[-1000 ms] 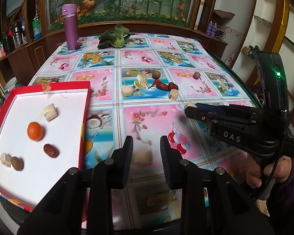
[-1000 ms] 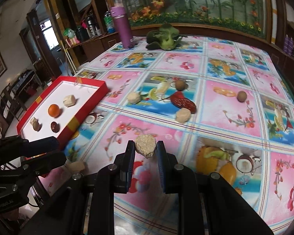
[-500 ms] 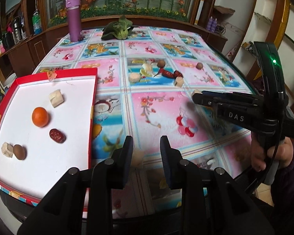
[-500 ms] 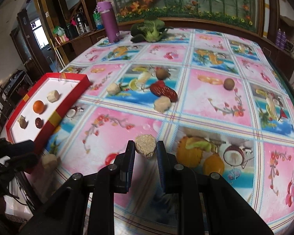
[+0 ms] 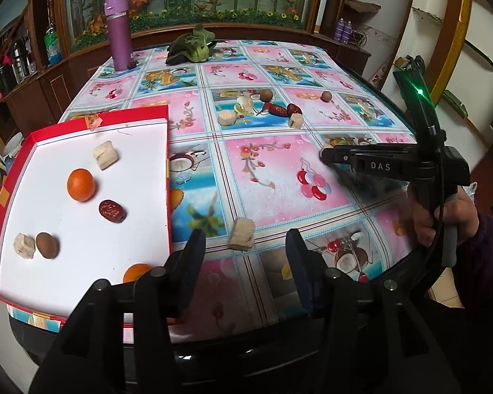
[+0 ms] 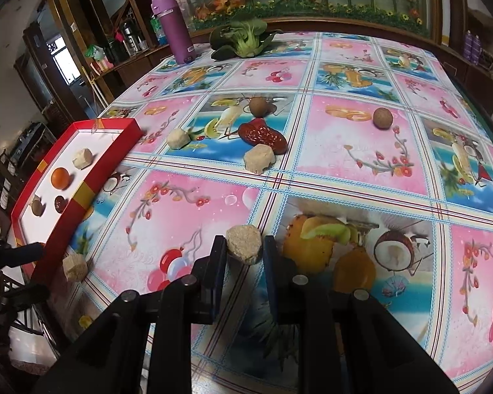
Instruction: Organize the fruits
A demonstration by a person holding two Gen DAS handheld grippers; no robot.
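My left gripper (image 5: 243,249) is open, its jaws on either side of a beige cube (image 5: 242,238) that lies on the table right of the red tray (image 5: 82,116). The tray holds an orange (image 5: 81,185), a red date (image 5: 112,211), a brown nut (image 5: 46,245) and two beige cubes (image 5: 105,155). My right gripper (image 6: 245,256) is shut on a beige cube (image 6: 245,249) held above the table; it also shows in the left wrist view (image 5: 332,159). Dates (image 6: 263,135), nuts (image 6: 383,118) and cubes (image 6: 259,158) lie mid-table.
A purple bottle (image 5: 118,32) and a green leafy vegetable (image 5: 190,49) stand at the table's far end. A wooden cabinet with flowers runs behind. The table's near edge is just below my left fingers.
My left gripper has opened wide and the beige cube it held now lies on the table between its jaws. My right gripper keeps its cube and has shifted slightly.
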